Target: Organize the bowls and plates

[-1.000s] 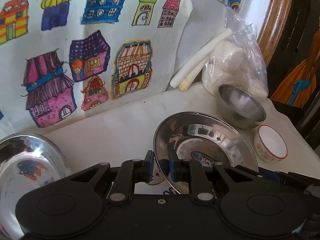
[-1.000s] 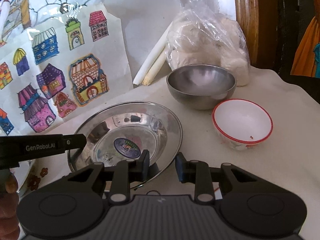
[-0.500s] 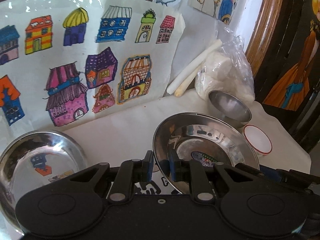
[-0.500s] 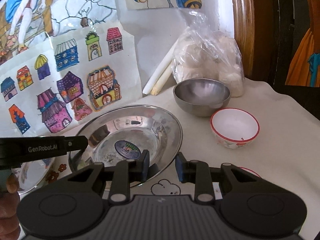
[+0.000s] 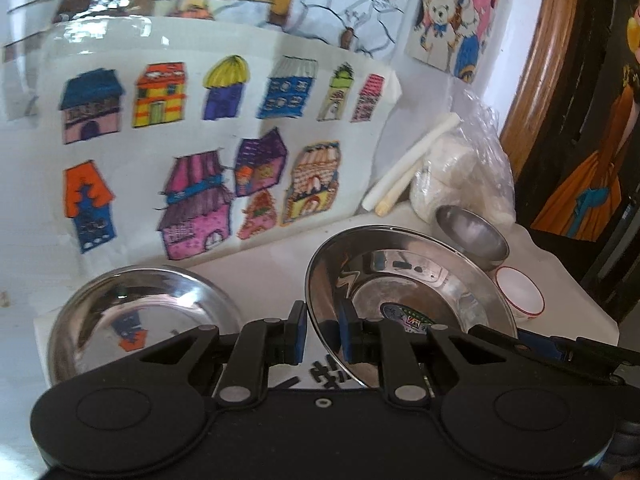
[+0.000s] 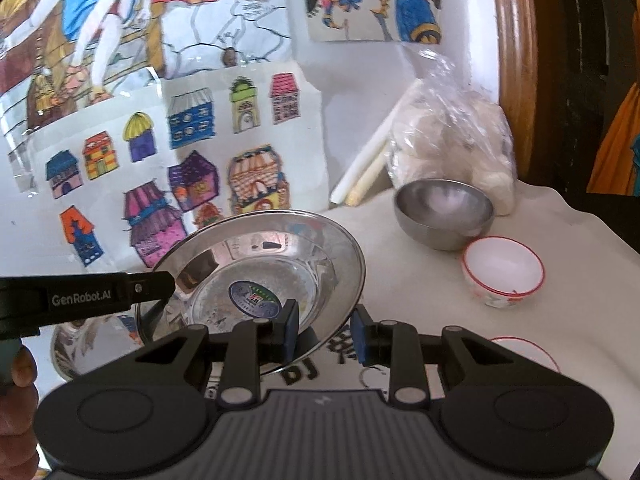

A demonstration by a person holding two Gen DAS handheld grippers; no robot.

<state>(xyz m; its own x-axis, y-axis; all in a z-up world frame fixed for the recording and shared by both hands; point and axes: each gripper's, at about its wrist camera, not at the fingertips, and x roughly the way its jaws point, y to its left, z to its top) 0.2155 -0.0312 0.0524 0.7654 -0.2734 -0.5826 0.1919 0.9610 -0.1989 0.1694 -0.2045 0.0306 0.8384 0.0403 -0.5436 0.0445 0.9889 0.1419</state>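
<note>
Steel plate [image 6: 256, 264] pinched at opposite rims by left gripper [image 5: 322, 338] and right gripper [image 6: 325, 331]. Held tilted above white cloth [image 6: 440, 300]. Second steel plate [image 5: 136, 312] lying below-left.

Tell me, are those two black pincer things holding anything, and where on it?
Yes. Both grip one steel plate by its rim: the left hand-held gripper on one edge, the right hand-held gripper on the opposite edge.

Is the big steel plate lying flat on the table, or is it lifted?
Lifted and tilted: both claws grip the steel plate's rim, its far edge raised.
</note>
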